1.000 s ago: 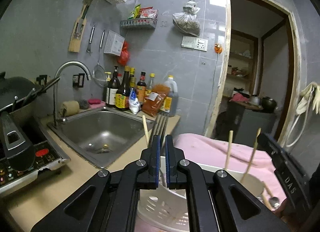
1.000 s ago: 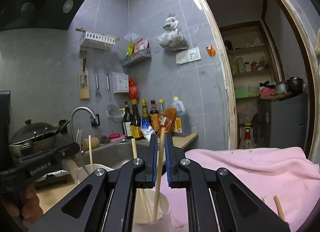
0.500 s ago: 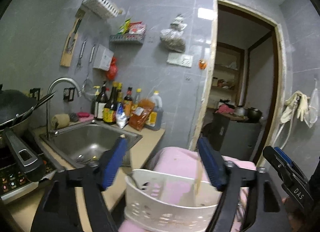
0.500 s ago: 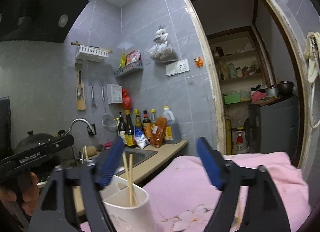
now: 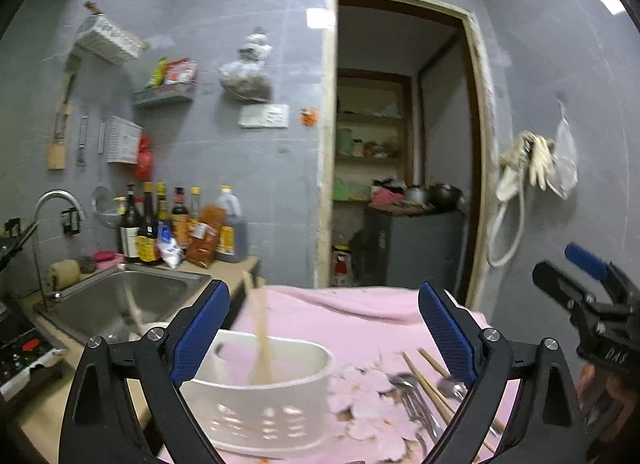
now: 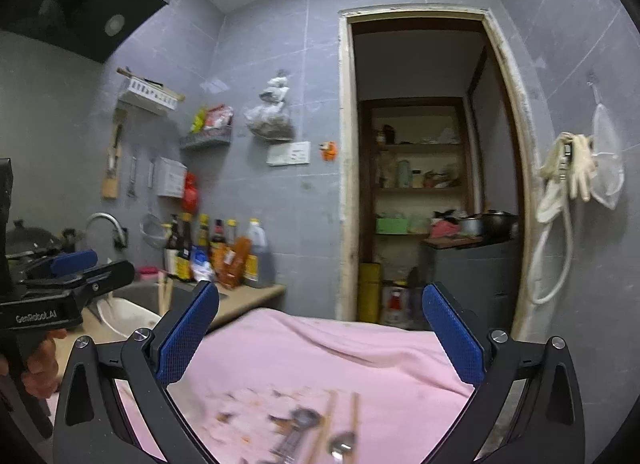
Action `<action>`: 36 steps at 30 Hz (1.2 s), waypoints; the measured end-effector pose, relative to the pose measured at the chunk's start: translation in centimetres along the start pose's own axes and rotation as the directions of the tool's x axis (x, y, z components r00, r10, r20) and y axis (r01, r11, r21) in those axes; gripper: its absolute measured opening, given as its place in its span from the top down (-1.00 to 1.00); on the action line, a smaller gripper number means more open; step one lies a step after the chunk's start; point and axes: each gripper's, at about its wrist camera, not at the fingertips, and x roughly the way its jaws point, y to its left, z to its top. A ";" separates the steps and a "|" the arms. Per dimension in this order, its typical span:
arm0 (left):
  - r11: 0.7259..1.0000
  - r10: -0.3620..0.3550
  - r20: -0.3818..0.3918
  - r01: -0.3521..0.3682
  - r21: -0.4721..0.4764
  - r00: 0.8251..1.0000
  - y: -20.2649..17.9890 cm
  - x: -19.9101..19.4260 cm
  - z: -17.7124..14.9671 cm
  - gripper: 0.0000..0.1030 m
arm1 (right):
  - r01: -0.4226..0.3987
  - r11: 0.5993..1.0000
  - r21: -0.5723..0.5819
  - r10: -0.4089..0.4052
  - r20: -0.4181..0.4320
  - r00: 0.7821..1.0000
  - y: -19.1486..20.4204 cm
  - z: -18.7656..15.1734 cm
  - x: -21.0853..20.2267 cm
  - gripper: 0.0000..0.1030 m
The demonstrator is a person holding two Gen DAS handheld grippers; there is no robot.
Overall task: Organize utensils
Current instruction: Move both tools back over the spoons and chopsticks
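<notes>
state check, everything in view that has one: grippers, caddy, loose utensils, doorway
left gripper: open, empty
right gripper: open, empty
white caddy: upright on the pink cloth, chopsticks standing in it
spoons and chopsticks: lying loose on the cloth, not yet sorted
doorway: open
sink: looks dry, faucet off

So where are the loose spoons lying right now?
The spoons lie on the pink cloth, right of the white basket, beside loose chopsticks in the left wrist view.
</notes>
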 end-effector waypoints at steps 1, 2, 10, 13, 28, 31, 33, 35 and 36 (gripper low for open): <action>1.000 -0.010 -0.013 0.010 0.016 1.000 -0.6 0.3 -0.3 -0.80 | 0.012 1.000 0.001 -0.012 -0.009 1.000 -0.6 -0.2 -0.3 -1.00; 0.999 -0.018 -0.027 0.018 0.030 0.999 -1.2 0.6 -0.6 -0.80 | 0.021 1.000 0.002 -0.021 -0.016 1.000 -1.1 -0.4 -0.5 -1.00; 0.989 -0.077 -0.188 0.099 0.111 0.979 -4.6 2.9 -3.9 -0.80 | 0.062 0.998 0.000 -0.061 -0.150 0.987 -4.5 -3.1 -0.2 -1.00; 0.981 -0.092 -0.248 0.130 0.142 0.964 -5.6 3.6 -5.3 -0.80 | 0.055 0.998 0.014 -0.051 -0.217 0.975 -5.5 -4.1 0.5 -1.00; 0.946 -0.111 -0.579 0.264 0.187 0.808 -8.6 10.1 -10.7 -0.42 | 0.011 0.998 0.060 0.028 -0.609 0.792 -7.3 -10.2 5.6 0.08; 0.941 -0.113 -0.619 0.284 0.183 0.777 -8.8 10.9 -11.5 -0.28 | -0.014 0.997 0.077 0.061 -0.652 0.756 -7.2 -10.8 6.2 0.17; 0.939 -0.116 -0.636 0.293 0.180 0.763 -9.0 11.4 -11.9 -0.23 | -0.032 0.996 0.084 0.081 -0.669 0.739 -7.1 -11.1 6.5 0.21; 0.937 -0.120 -0.651 0.302 0.174 0.749 -8.9 11.8 -12.3 -0.16 | -0.049 0.995 0.091 0.099 -0.693 0.714 -7.0 -11.6 6.9 0.25; 0.937 -0.121 -0.661 0.306 0.170 0.740 -8.9 12.1 -12.4 -0.10 | -0.056 0.994 0.093 0.106 -0.703 0.703 -6.9 -11.8 7.2 0.26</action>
